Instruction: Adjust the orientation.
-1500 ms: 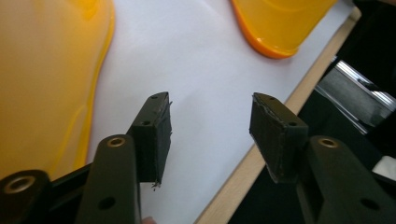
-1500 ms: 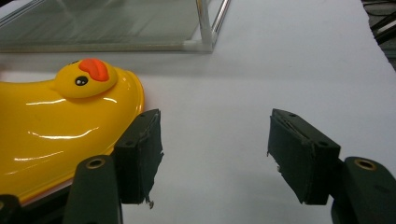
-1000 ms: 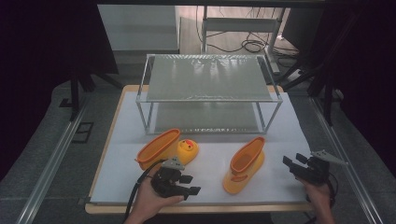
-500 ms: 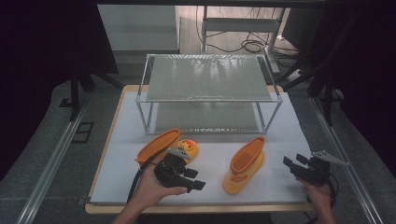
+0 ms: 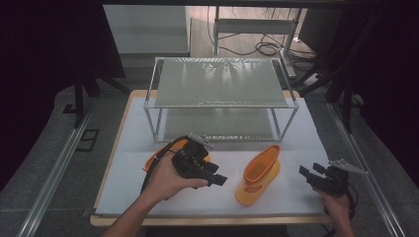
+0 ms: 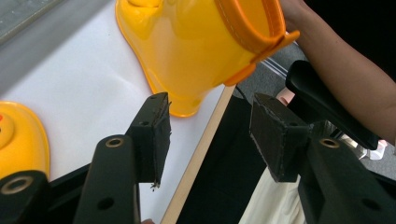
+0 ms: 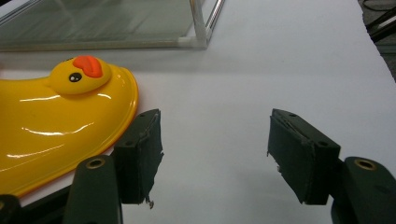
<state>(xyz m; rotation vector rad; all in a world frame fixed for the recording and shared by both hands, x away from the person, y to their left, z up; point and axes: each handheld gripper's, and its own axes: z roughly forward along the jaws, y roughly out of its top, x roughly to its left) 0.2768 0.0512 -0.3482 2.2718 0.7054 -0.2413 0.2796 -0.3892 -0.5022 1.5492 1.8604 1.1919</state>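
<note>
In the high view, the lying boot (image 5: 157,157) sat at lower left of centre on the white table sheet (image 5: 296,133), orange opening toward the left, mostly hidden behind the left gripper (image 5: 217,178). That gripper hovered just over it, jaws pointing right toward the upright boot (image 5: 259,174). In the left gripper view its jaws stood spread with nothing between them; the upright boot (image 6: 201,46) filled the top centre of that frame, its heel just beyond the left jaw, and a yellow edge of the lying boot (image 6: 21,140) showed at far left.

The wire shelf rack (image 5: 217,79) stood at mid-frame, behind both boots.

The upright boot stood lower centre-right, toe toward the bottom edge. The right gripper (image 5: 307,174) was held at lower right, well apart from it. In the right gripper view its jaws gaped wide over bare sheet; the duck-faced toe (image 7: 77,70) of the upright boot lay at left, just beside the left jaw, not touching as far as could be told.
</note>
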